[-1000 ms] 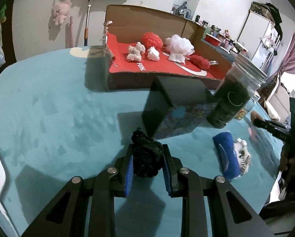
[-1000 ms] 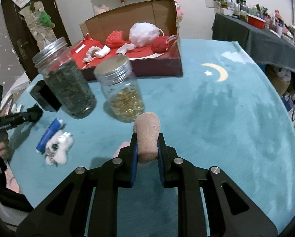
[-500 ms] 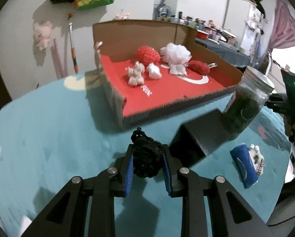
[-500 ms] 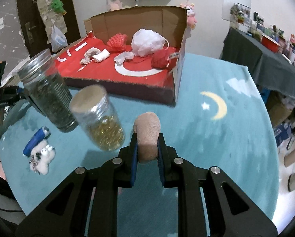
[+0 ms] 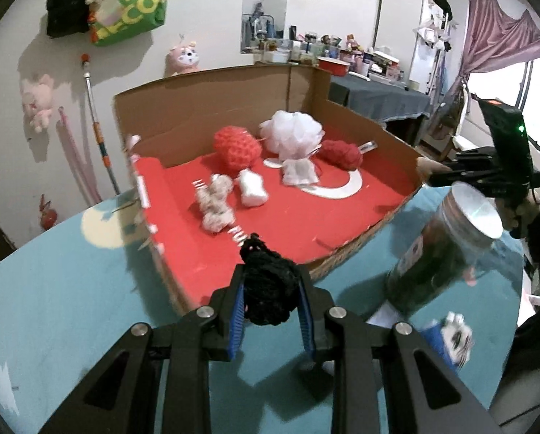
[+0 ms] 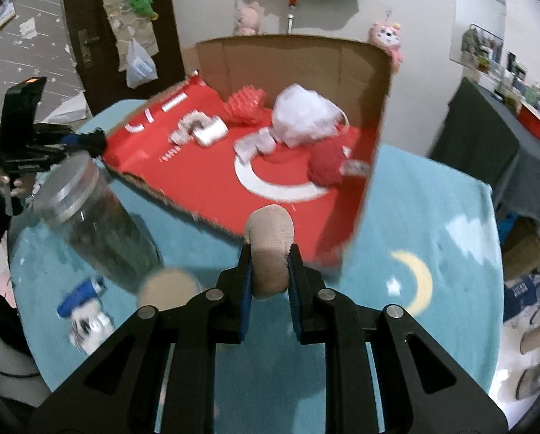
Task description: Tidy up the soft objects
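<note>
My left gripper (image 5: 270, 291) is shut on a black fuzzy soft object (image 5: 268, 289) and holds it above the near edge of the cardboard box (image 5: 212, 108) with a red floor. My right gripper (image 6: 269, 264) is shut on a tan soft roll (image 6: 269, 246) and holds it above the box's near edge (image 6: 205, 222). Inside the box lie a white pouf (image 5: 292, 135), a red knitted ball (image 5: 236, 148), another red soft piece (image 5: 342, 153) and small white soft pieces (image 5: 251, 190).
A glass jar of dark contents (image 5: 440, 249) with a metal lid stands right of the box, also in the right wrist view (image 6: 96, 224). A second jar's lid (image 6: 168, 287) sits below it. A blue roll and small white plush (image 6: 85, 307) lie on the teal mat.
Both grippers have risen and moved toward the box, each holding its object. The box now fills the middle of both views, and the jars have slid down and aside.
</note>
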Available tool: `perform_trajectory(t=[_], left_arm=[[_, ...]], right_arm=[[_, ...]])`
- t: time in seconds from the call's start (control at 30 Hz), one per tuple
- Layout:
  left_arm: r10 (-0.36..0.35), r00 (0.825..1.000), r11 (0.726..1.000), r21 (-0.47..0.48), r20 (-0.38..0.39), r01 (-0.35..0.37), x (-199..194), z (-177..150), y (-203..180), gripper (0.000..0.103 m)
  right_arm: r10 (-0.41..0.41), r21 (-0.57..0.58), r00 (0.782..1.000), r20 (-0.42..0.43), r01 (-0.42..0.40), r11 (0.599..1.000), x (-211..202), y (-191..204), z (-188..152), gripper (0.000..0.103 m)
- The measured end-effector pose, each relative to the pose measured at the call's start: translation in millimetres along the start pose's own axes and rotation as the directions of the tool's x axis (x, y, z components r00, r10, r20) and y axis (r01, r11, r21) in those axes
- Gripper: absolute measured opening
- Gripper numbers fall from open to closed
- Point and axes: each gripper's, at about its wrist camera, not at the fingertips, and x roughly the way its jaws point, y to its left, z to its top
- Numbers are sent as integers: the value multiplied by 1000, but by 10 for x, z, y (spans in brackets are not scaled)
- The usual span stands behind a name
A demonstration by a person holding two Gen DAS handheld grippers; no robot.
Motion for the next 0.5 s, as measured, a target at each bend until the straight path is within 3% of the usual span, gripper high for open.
perform_trajectory(t=[0.17, 0.5], left_arm=[[-19, 998, 1000, -22, -55, 18, 254, 209, -59, 27], [32, 979, 992, -115, -200, -56, 771, 361, 71, 28]], right_arm=[[26, -9, 999, -22, -26, 1000, 205, 50, 269, 17], [-85, 38, 980, -182, 94, 995, 808, -28, 540, 19]])
